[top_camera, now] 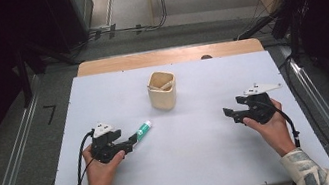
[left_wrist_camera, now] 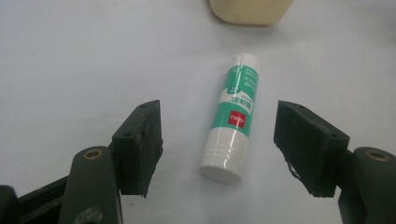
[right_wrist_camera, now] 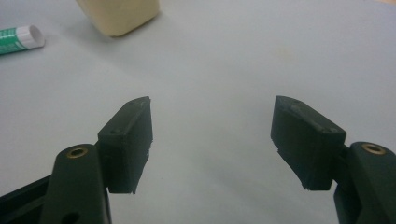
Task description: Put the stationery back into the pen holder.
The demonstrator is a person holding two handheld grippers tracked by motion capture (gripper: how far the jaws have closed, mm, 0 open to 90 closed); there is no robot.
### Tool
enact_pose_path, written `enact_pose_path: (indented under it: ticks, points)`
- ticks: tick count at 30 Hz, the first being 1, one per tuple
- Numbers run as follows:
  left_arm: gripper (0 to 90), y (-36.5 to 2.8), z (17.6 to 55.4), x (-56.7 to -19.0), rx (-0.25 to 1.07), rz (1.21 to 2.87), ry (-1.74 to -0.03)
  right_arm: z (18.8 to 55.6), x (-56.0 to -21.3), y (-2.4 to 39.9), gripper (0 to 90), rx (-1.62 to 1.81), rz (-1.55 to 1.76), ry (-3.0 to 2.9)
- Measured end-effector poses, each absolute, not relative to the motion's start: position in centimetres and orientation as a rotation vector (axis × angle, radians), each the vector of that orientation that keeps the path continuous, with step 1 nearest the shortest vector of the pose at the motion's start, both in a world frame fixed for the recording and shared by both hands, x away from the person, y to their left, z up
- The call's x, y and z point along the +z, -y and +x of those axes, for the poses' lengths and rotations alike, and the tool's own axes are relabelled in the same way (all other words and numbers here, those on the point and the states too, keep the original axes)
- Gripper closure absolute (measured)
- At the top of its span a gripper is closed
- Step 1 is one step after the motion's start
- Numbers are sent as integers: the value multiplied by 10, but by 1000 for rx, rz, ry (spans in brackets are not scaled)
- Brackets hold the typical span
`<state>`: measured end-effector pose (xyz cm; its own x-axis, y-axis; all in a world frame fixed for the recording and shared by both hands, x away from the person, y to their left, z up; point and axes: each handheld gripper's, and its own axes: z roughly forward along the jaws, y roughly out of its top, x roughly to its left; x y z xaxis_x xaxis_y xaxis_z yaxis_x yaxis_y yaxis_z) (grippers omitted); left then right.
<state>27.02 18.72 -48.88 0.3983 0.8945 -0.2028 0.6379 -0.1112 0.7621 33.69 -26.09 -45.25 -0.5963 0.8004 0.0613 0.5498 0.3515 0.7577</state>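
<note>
High view, one glue stick (top_camera: 143,128), one cup (top_camera: 162,91)

My recording lab bench

I stand at a white worktop (top_camera: 245,160) on bare grey floor: metal rails (top_camera: 9,164) flank it, cables (top_camera: 136,27) trail behind it, and dark stands (top_camera: 22,70) rise at its far corners.
</note>
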Motion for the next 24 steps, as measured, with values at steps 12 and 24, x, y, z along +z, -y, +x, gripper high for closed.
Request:
enact_pose_path:
  ticks: [12,24]
  points:
    - [438,-177,270,-495,379,1918,-1302,332,-456,279,283,1079,1234,-2276]
    - [522,-172,270,-500,390,1979,-1301,327,-460,297,267,1050,1264,-2252]
